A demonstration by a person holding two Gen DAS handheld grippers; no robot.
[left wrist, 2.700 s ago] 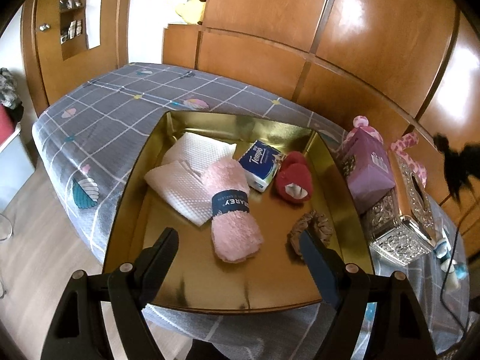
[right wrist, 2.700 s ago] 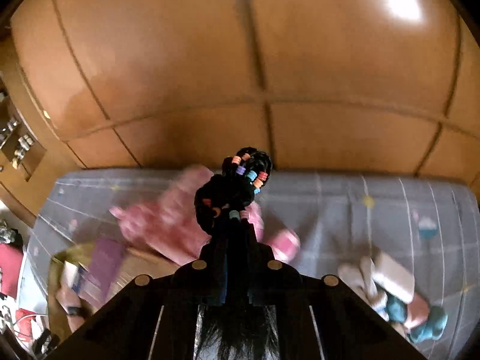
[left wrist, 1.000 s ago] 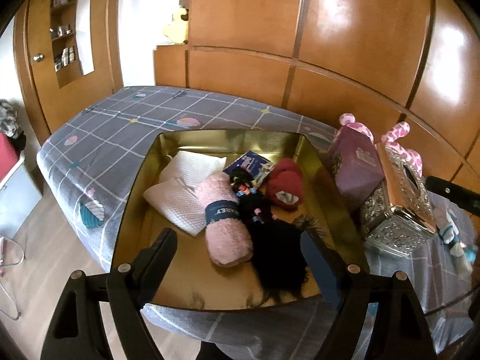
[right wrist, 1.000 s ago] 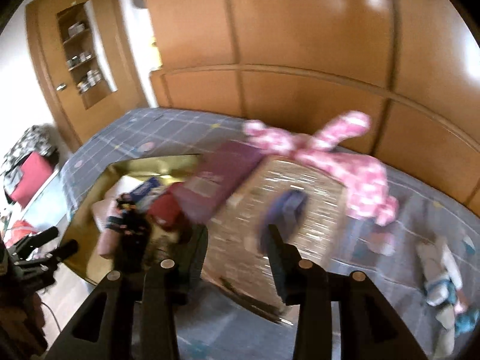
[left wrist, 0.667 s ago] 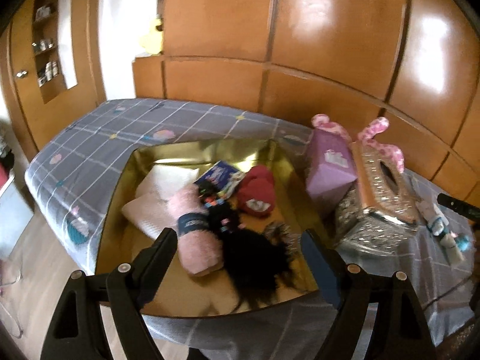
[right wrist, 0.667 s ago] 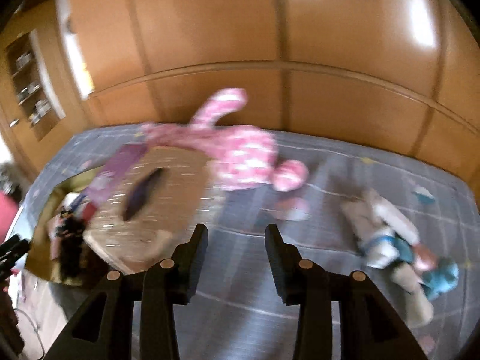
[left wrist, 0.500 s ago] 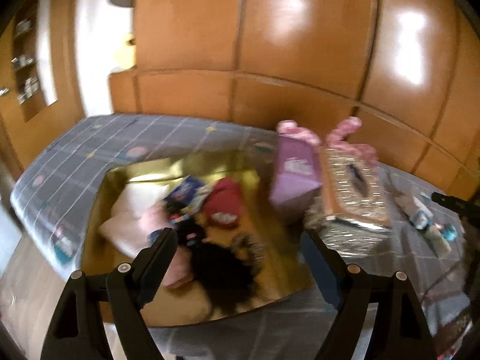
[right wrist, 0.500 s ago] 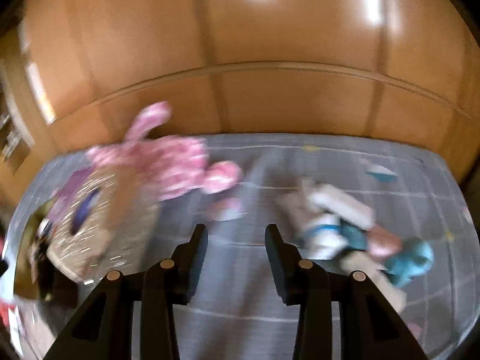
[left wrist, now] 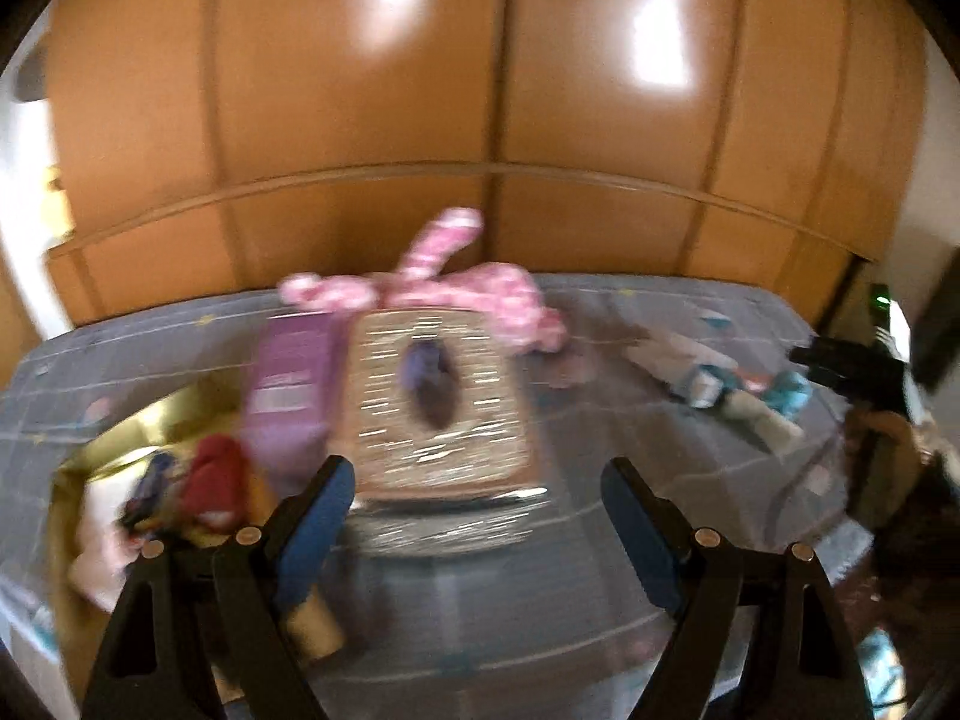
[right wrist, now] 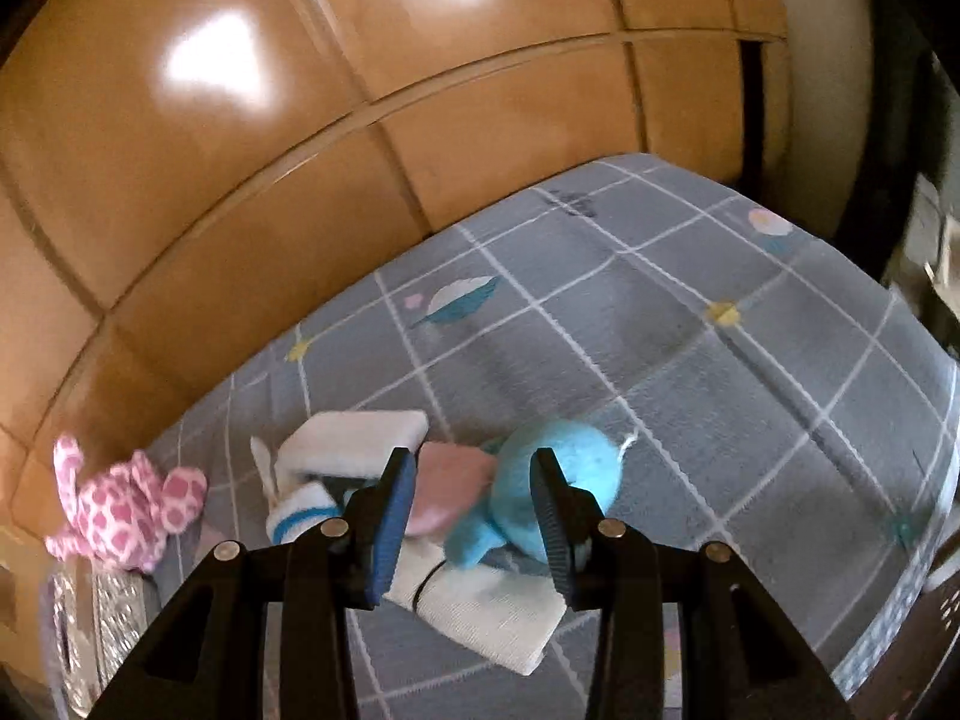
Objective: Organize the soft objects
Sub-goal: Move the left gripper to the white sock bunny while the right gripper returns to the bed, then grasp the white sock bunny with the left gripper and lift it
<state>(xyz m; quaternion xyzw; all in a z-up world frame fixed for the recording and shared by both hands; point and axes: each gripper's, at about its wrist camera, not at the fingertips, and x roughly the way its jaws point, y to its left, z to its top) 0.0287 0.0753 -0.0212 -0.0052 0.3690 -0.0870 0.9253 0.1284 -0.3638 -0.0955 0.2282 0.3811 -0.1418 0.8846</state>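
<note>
A pile of soft things lies on the grey checked bedspread (right wrist: 690, 372): a white rolled towel (right wrist: 354, 438), a pink cloth (right wrist: 444, 492), a blue plush (right wrist: 558, 468) and a white folded cloth (right wrist: 480, 606). My right gripper (right wrist: 471, 468) hovers just over this pile, partly open, with the pink cloth and the blue plush seen between its fingers but not pressed. My left gripper (left wrist: 477, 480) stands wide open and holds nothing, in front of the silver tissue box (left wrist: 432, 396). The gold tray (left wrist: 120, 438) with a red slipper (left wrist: 216, 480) sits at the left, blurred.
A purple box (left wrist: 288, 384) stands beside the silver tissue box, and a pink spotted plush (left wrist: 468, 288) lies behind them by the wooden wardrobe wall (left wrist: 480, 90). The same plush (right wrist: 126, 510) shows far left in the right wrist view. The bed's edge runs at the right.
The right gripper let go of the black wig in the tray and swung right over the pile. The left view swung right from the tray to the tissue box.
</note>
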